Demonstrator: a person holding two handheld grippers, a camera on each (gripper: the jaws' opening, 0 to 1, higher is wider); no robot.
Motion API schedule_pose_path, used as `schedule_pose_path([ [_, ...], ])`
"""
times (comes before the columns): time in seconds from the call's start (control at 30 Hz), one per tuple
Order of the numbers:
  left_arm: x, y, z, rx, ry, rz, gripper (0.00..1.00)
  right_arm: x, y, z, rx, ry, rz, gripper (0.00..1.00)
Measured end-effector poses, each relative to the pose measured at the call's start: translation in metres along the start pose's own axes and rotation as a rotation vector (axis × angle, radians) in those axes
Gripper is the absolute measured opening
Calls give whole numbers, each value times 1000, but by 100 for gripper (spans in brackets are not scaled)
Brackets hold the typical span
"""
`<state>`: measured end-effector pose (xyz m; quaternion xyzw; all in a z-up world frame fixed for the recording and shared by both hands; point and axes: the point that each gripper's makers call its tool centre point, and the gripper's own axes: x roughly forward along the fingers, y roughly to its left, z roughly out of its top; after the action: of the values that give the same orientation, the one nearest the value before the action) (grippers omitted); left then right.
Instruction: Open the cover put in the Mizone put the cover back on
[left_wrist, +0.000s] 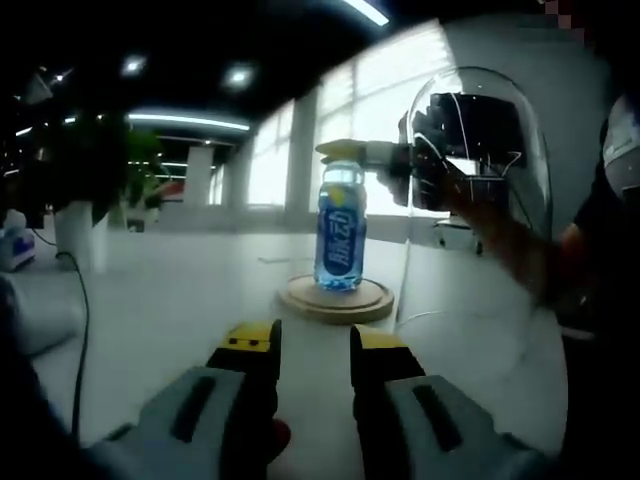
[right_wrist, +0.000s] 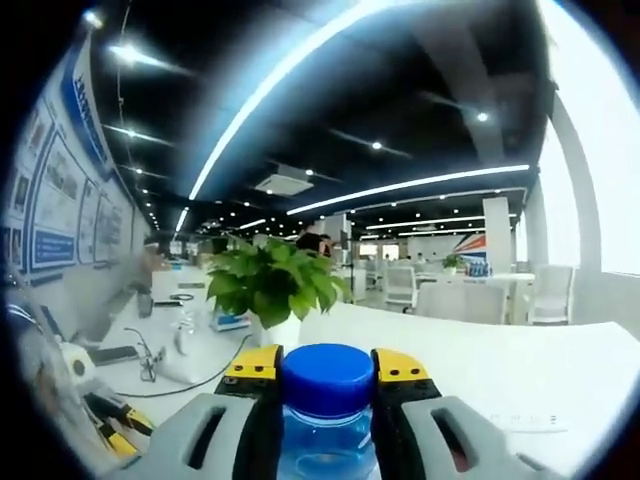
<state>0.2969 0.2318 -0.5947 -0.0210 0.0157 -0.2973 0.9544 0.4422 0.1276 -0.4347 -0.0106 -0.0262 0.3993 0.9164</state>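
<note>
At twelve o'clock of the left gripper (left_wrist: 314, 352), whose jaws are spread, the bottle (left_wrist: 340, 232) is stood on a wooden base (left_wrist: 334, 301); a glass dome (left_wrist: 480, 200) is seen at two o'clock. Between the right gripper (right_wrist: 325, 395) jaws, the bottle's blue cap (right_wrist: 327, 377) is pinched; slippery plastic, judged best held at the neck.

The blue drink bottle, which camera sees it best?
The left gripper view: the whole bottle stands on the round wooden base, label showing, the right hand-held gripper at its top. The right gripper view shows just its blue cap and neck.
</note>
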Motion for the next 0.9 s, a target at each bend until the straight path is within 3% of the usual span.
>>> schedule_pose_path([
  [0.47,0,0,0,5,-1,1,22,-2,-8,1,-14,-4,-6,31],
  [0.53,0,1,0,7,-1,2,22,-1,-22,-1,10,-2,-2,31],
  [0.9,0,-1,0,17,0,-1,22,-17,-19,-16,25,33,13,33],
])
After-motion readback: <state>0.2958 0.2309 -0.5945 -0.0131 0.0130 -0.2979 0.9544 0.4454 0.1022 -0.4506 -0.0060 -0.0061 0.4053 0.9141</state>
